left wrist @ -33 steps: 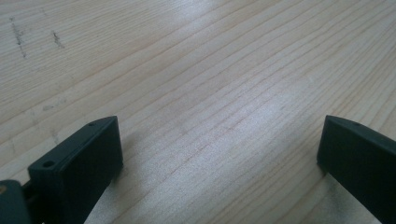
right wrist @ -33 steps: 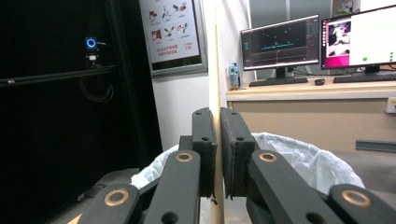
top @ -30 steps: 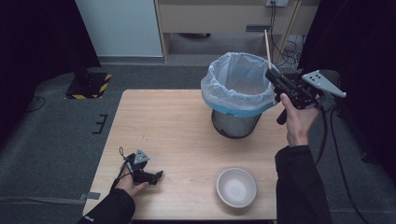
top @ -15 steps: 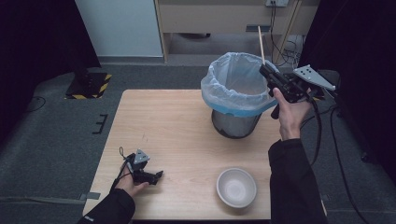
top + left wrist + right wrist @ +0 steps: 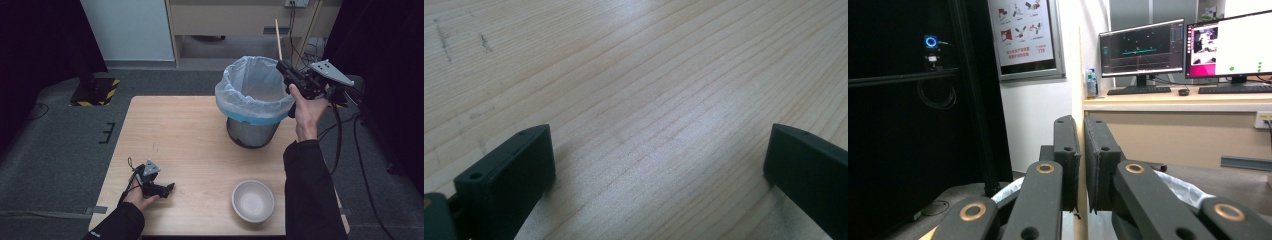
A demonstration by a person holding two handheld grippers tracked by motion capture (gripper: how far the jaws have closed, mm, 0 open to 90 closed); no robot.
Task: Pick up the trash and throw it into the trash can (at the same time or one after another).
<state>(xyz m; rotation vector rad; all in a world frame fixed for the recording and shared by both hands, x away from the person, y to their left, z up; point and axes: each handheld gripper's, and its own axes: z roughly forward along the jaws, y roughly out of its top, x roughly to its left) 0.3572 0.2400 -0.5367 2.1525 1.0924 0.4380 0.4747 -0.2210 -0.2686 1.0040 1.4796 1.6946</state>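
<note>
We hold a thin wooden stick (image 5: 277,37) upright in the right gripper (image 5: 283,66), at the upper right of the high view, directly above the far-right rim of the lined trash bin (image 5: 252,102). In the right gripper view the jaws stand nearly together and pinch the stick (image 5: 1079,85) between their pads, with most of its length rising above them and a short part continuing below. We judge the stick to be light, stiff and narrow, and liable to snap under side load or to pivot in the pads if gripped near one end; a hold close to the middle, with the pads flat on its sides, suits it best. Its smooth surface may let it slide downward, so firm closure matters more than force. The bin is a dark metal can fitted with a pale blue plastic liner folded over its rim; the part of its interior that we can see holds nothing we can make out. At the lower centre-right of the high view a white bowl (image 5: 253,200) stands on the wooden table (image 5: 185,135), apparently empty, well apart from the bin. The left gripper (image 5: 167,188) rests on the table at the lower left; in the left gripper view its jaws stand wide apart over bare wood (image 5: 649,100) and hold nothing.
</note>
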